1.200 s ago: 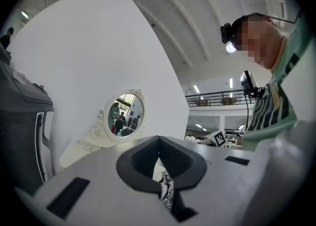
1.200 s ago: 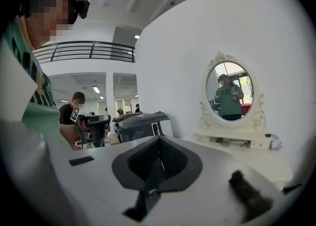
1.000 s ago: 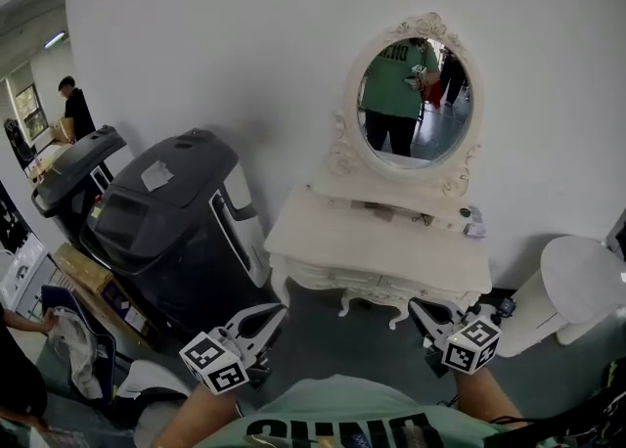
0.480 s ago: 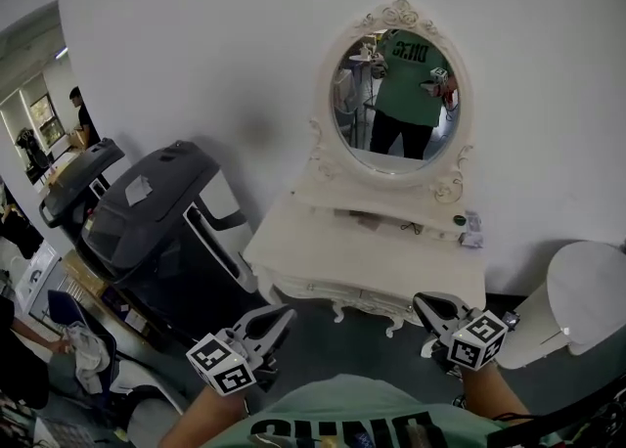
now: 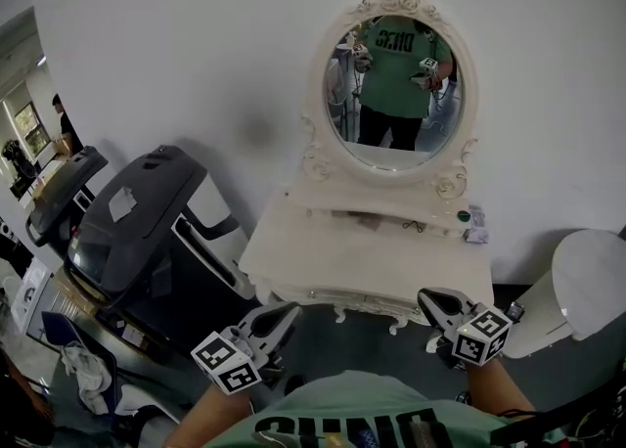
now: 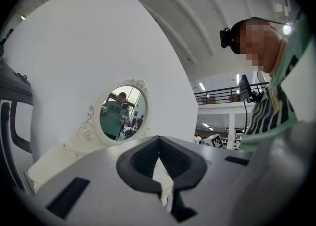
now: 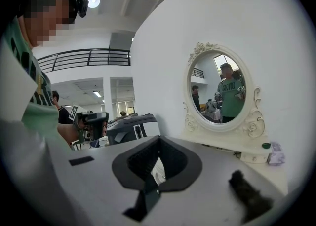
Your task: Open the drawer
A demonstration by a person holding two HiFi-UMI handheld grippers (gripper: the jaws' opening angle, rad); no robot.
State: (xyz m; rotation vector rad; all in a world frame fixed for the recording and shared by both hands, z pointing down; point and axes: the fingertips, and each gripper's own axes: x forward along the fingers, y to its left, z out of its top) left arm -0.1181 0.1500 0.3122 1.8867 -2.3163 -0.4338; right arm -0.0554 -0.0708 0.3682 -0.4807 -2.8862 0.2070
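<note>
Against a second before, the white desk (image 5: 372,255) and its oval mirror (image 5: 396,84) sat more squarely ahead, and the mirror now showed the person front-on with both tongs raised. The left tongs (image 5: 286,313) and right tongs (image 5: 428,296) had come close to the desk's carved front edge without touching it. Each pair was closed tip to tip with nothing between, as the left gripper view (image 6: 159,140) and right gripper view (image 7: 159,140) showed. The drawer (image 5: 357,297) lay under the desktop in the front apron, pushed in, between the two tongs. A strip of grey floor (image 5: 352,343) stayed free before the desk. A black machine (image 5: 147,231) stood just beside the desk's left edge, and a white round-topped stand (image 5: 587,280) stood apart from its right edge.
</note>
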